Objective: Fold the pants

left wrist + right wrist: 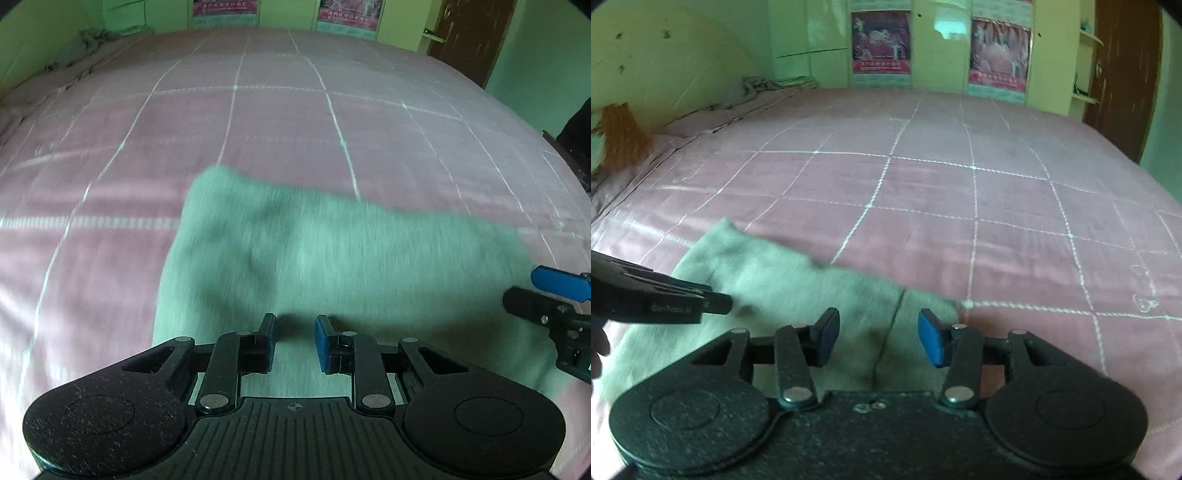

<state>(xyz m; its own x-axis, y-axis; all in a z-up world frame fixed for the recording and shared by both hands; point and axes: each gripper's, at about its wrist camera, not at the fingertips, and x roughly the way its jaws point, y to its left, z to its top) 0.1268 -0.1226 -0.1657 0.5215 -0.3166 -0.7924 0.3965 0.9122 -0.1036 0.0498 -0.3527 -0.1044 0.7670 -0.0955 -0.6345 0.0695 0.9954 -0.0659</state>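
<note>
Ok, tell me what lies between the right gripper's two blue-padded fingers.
Only the light grey-green fabric pants, with a seam line, lying on the pink quilted bedspread; nothing gripped. Right wrist view.

Dim greenish daylight, soft shadows, motion blur, fisheye bending at edges

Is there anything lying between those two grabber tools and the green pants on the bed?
Nothing visible. The light green fabric pants lie flat on the pink checked bedspread, directly beneath the left gripper and right gripper, both with open jaws.
</note>
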